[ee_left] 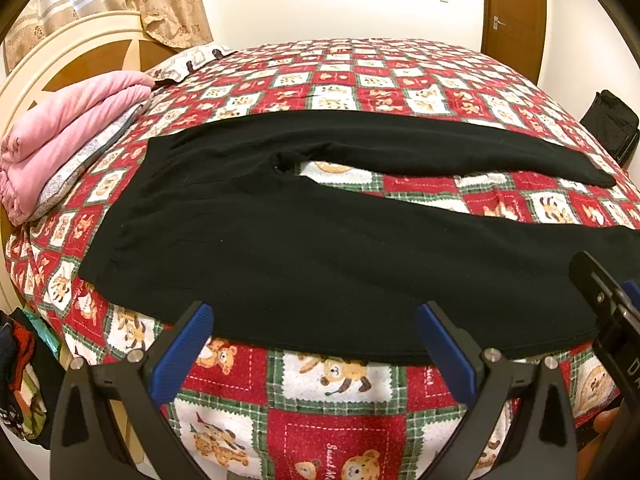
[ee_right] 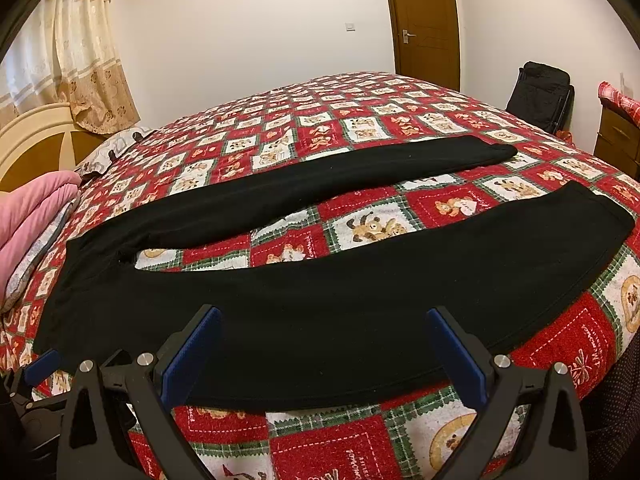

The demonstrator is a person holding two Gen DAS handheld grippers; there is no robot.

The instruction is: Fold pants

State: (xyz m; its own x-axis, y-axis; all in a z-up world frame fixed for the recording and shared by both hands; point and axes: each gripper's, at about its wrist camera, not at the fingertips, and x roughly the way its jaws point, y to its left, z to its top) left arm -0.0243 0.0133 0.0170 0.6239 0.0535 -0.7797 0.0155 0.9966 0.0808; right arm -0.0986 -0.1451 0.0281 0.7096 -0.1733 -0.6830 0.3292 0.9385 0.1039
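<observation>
Black pants (ee_left: 304, 248) lie flat on the bed, waist to the left, the two legs spread apart toward the right. They also show in the right wrist view (ee_right: 320, 304). My left gripper (ee_left: 316, 320) is open and empty, hovering over the near edge of the near leg close to the waist. My right gripper (ee_right: 324, 322) is open and empty over the near edge of the near leg, further toward the cuff. The right gripper shows at the right edge of the left wrist view (ee_left: 612, 304).
The bed has a red, white and green teddy-bear quilt (ee_left: 332, 384). A folded pink blanket (ee_left: 68, 132) lies at the headboard end on the left. A black bag (ee_right: 540, 92) and a wooden cabinet (ee_right: 618, 140) stand beyond the bed's right side. A door (ee_right: 424, 20) is behind.
</observation>
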